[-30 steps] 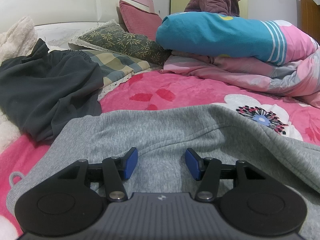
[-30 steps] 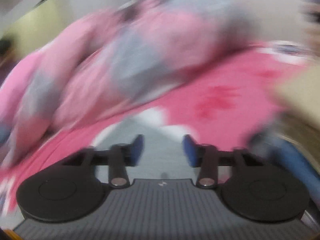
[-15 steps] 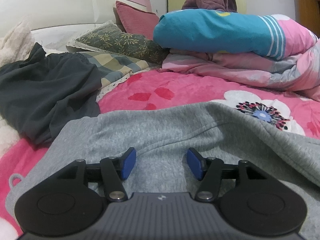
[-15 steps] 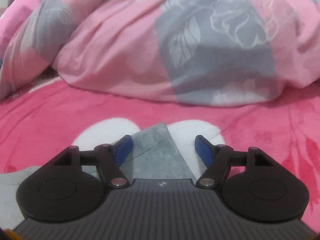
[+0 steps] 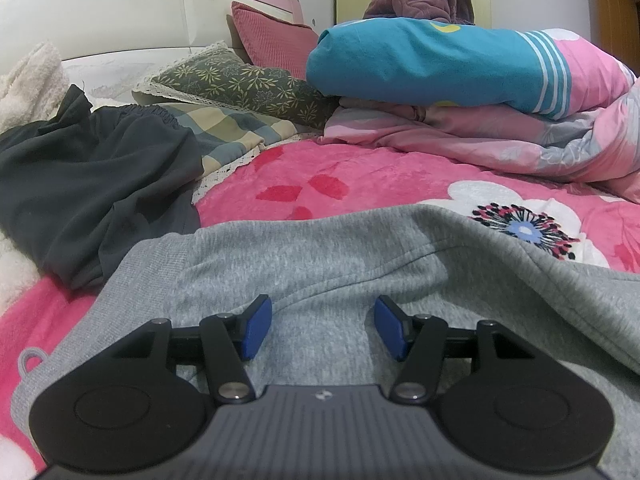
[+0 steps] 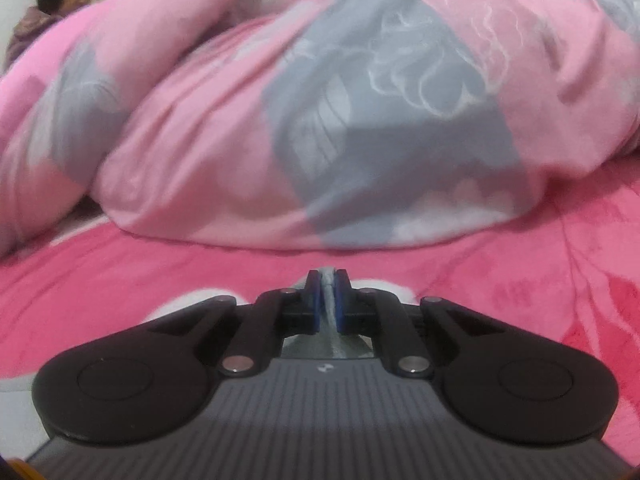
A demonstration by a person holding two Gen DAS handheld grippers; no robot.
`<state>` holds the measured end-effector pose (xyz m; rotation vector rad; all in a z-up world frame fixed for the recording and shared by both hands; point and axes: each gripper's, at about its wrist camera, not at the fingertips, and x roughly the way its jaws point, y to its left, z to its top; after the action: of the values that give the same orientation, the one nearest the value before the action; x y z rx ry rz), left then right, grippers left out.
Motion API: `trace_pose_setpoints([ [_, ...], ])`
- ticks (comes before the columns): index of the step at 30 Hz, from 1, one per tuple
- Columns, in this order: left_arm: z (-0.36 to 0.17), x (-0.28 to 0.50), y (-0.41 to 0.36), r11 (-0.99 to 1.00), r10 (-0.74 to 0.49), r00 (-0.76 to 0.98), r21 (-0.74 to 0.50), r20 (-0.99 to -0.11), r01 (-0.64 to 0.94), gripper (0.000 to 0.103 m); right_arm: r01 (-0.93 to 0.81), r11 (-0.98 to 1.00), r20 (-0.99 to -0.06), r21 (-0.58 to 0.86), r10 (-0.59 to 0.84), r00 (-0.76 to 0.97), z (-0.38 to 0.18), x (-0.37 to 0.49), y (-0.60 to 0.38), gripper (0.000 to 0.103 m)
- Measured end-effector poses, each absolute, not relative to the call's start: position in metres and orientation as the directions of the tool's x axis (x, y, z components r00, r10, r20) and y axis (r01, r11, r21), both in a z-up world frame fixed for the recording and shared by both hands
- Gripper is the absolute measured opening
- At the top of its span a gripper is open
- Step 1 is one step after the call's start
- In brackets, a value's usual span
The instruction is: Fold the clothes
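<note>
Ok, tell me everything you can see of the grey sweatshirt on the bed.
The grey sweatshirt looks like soft heathered fleece knit with a ribbed band at its left edge and a stitched seam across it. It lies spread but rumpled on the pink floral blanket, beside dark trousers. The left gripper hovers open over it; the right gripper is shut on a pinched grey corner.

black hand-held gripper (image 5: 320, 326) with blue pads (image 5: 256, 326), silver screws.

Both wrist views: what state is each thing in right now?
Left tongs: open, over the grey top.
Right tongs: shut on grey top's corner.
Grey top: spread on bed, unfolded.
Dark garment: crumpled, unfolded.
Quilt: heaped.
</note>
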<state>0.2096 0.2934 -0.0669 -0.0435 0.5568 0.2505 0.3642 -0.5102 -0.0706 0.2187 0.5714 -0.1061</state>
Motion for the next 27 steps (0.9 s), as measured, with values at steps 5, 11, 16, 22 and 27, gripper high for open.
trace_pose_setpoints([
  [5, -0.067, 0.21, 0.294, 0.969, 0.222, 0.819, 0.026, -0.528, -0.246, 0.059, 0.247, 0.949, -0.558, 0.195, -0.1, 0.824, -0.074, 0.368, -0.518, 0.014],
  [11, -0.067, 0.21, 0.293, 0.969, 0.222, 0.819, 0.026, -0.529, -0.247, 0.059, 0.409, 0.855, -0.485, 0.32, -0.223, 0.846, -0.04, 0.319, -0.546, 0.021],
  [16, -0.067, 0.21, 0.293, 0.969, 0.221, 0.819, 0.025, -0.53, -0.246, 0.059, 0.327, 0.887, -0.435, 0.325, -0.167, 0.885, 0.003, 0.246, -0.537, 0.025],
  [22, -0.067, 0.209, 0.295, 0.971, 0.211, 0.821, 0.015, -0.53, -0.239, 0.062, 0.106, 0.933, -0.383, 0.343, 0.035, 0.923, 0.058, 0.146, -0.467, 0.041],
  [27, -0.067, 0.208, 0.295, 0.972, 0.204, 0.824, 0.006, -0.529, -0.236, 0.062, -0.133, 0.96, -0.295, 0.246, 0.205, 0.933, 0.11, 0.066, -0.373, 0.046],
])
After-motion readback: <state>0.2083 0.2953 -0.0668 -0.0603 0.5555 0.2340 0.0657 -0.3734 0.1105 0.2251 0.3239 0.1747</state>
